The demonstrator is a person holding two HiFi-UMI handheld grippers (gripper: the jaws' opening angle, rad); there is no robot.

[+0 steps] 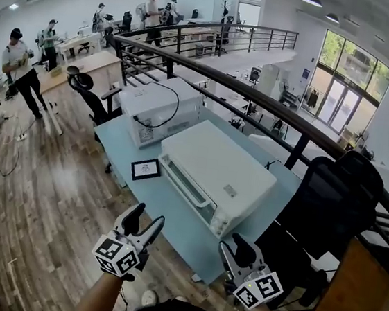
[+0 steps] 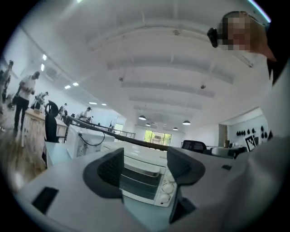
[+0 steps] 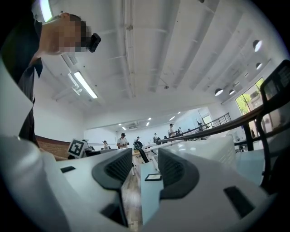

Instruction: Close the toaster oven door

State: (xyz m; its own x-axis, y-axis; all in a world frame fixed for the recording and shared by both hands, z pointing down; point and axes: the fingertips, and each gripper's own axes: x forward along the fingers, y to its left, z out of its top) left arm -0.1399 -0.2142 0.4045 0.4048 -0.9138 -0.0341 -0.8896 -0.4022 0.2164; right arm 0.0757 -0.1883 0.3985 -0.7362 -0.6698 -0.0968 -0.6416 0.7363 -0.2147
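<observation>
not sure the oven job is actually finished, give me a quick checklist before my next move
1. Door flush against the oven front: ok.
2. Left gripper jaws apart, nothing between them: ok.
3. Right gripper jaws apart, nothing between them: ok.
4. Both grippers apart from the oven, touching nothing: ok.
5. Oven sits fully on the table, no overhang: ok.
6. Knobs turned off: cannot tell, too small to read.
</observation>
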